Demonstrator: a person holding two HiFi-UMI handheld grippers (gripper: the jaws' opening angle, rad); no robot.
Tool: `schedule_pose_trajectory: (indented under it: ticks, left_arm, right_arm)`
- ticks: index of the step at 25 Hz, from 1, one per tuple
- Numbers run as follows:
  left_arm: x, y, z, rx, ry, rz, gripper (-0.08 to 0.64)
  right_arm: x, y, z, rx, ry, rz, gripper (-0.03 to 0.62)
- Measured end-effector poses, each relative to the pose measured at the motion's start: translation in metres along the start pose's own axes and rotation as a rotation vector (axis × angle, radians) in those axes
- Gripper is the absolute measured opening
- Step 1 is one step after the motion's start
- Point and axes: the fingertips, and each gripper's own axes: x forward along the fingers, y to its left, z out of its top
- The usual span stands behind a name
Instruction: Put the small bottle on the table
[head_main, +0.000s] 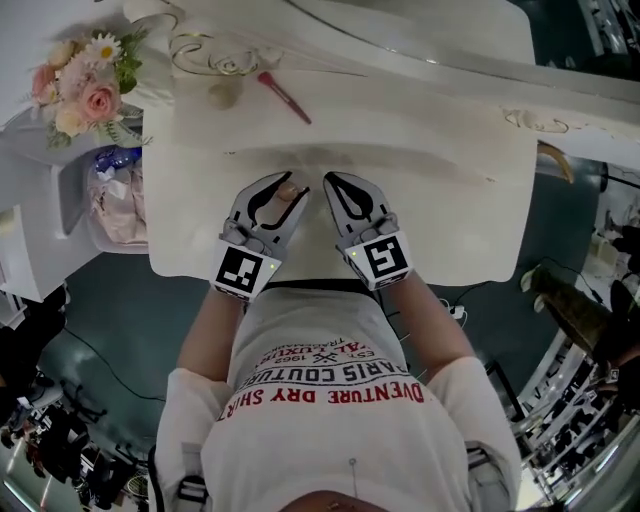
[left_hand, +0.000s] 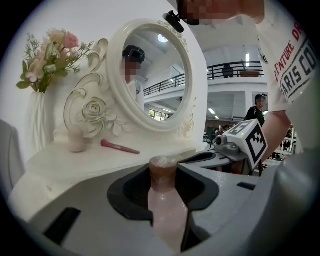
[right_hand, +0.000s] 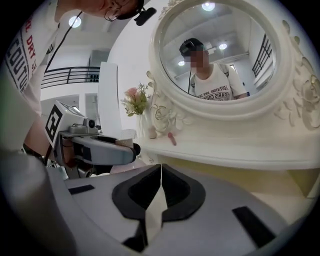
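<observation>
Right gripper closed before the dressing table

The right gripper (right_hand: 160, 168) has its jaw tips pressed together with nothing between them. To the left, the left gripper (right_hand: 129, 147) shows the small bottle's (right_hand: 123, 142) tan cap. Beyond them, the white tabletop (right_hand: 235, 150) carries a pink brush (right_hand: 172, 139), a flower vase (right_hand: 137, 105) and an oval mirror (right_hand: 220, 50).

A cream dressing table (head_main: 450, 190) is standing on a dark teal floor (head_main: 120, 320), an ornate oval mirror (left_hand: 160, 85) is rising at its far edge, and pink flowers (head_main: 85, 85) are sitting far left.
</observation>
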Motion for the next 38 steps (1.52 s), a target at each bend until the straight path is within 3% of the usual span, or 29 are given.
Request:
schedule_pose_trajectory:
  ticks: [8,18,22,26,33,37,38]
  left_arm:
    - [0.016,0.005,-0.03,-0.009,0.054,0.065,0.142]
    - [0.023,0.003,-0.034,0.051,0.048,0.075,0.143]
    - [0.023,0.0,-0.034,0.008,0.063,0.062,0.146]
    - [0.017,0.0,-0.014,-0.019,0.042,0.082,0.193]
    - [-0.008,-0.012,0.043,0.027,-0.009,0.106,0.193]
    - [-0.024,-0.016,0.081,0.057,-0.061,0.127,0.163]
    - [-0.028,-0.015,0.091,0.068,-0.074,0.135,0.124]
  right_arm:
    - [0.003,-0.02,-0.017,0.012,0.029,0.007,0.0]
    - [-0.001,-0.025,-0.011,0.022,0.025,0.004,0.0]
    - [-0.009,-0.025,0.0,0.023,0.019,-0.007,0.0]
    - [-0.02,-0.021,0.017,0.014,0.007,-0.022,0.0]
    - [-0.047,-0.015,0.054,-0.025,-0.022,-0.039,0.0]
    - [-0.062,-0.014,0.08,-0.044,-0.064,-0.049,0.0]
    - [-0.066,-0.015,0.087,-0.05,-0.078,-0.053,0.0]
